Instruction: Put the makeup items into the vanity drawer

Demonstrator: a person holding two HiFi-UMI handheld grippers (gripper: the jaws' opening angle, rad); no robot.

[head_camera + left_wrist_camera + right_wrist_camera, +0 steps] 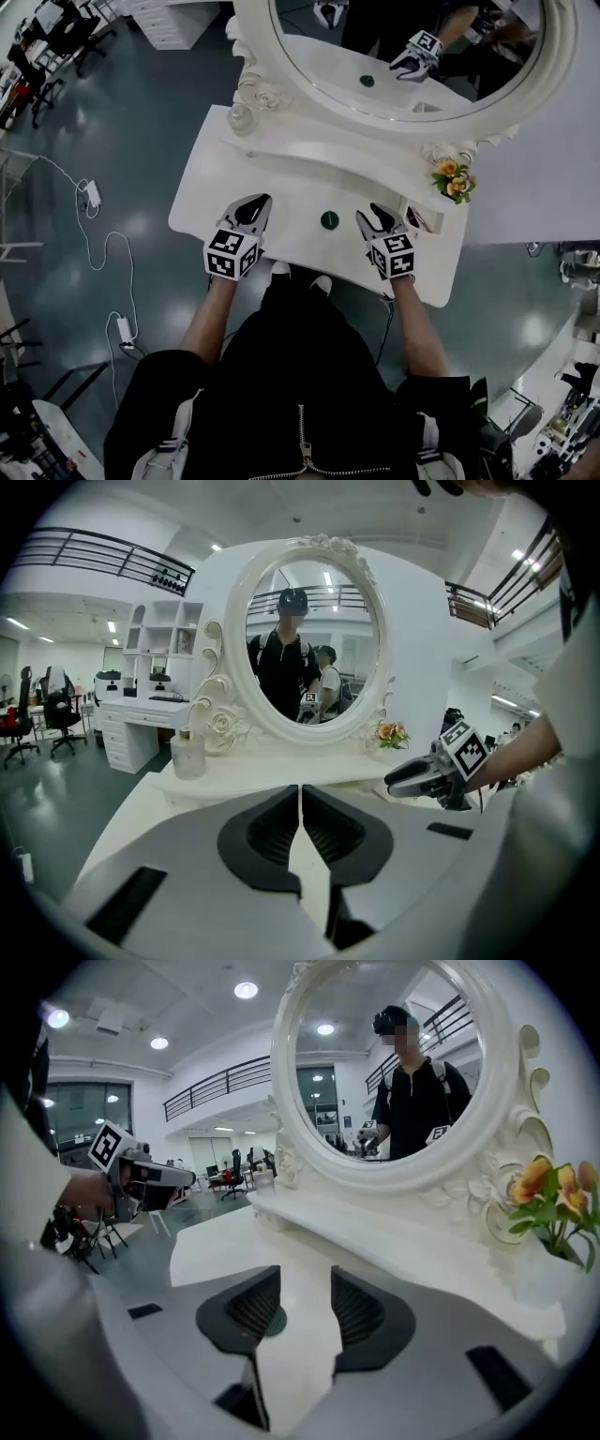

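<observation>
A small dark green round item (329,220) lies on the white vanity top (216,178), between my two grippers. In the right gripper view this round item (274,1321) peeks out just behind the left jaw. My right gripper (375,214) (305,1283) hovers to the right of it, open, with only bare tabletop between its jaws. My left gripper (255,204) (300,794) is over the table to the item's left, shut and holding nothing. No open drawer shows in any view.
The big oval mirror (412,56) rises behind the shelf. A glass bottle (242,118) stands at the back left and a small flower bunch (452,179) at the back right. A cable with adapters (92,195) trails on the floor to the left.
</observation>
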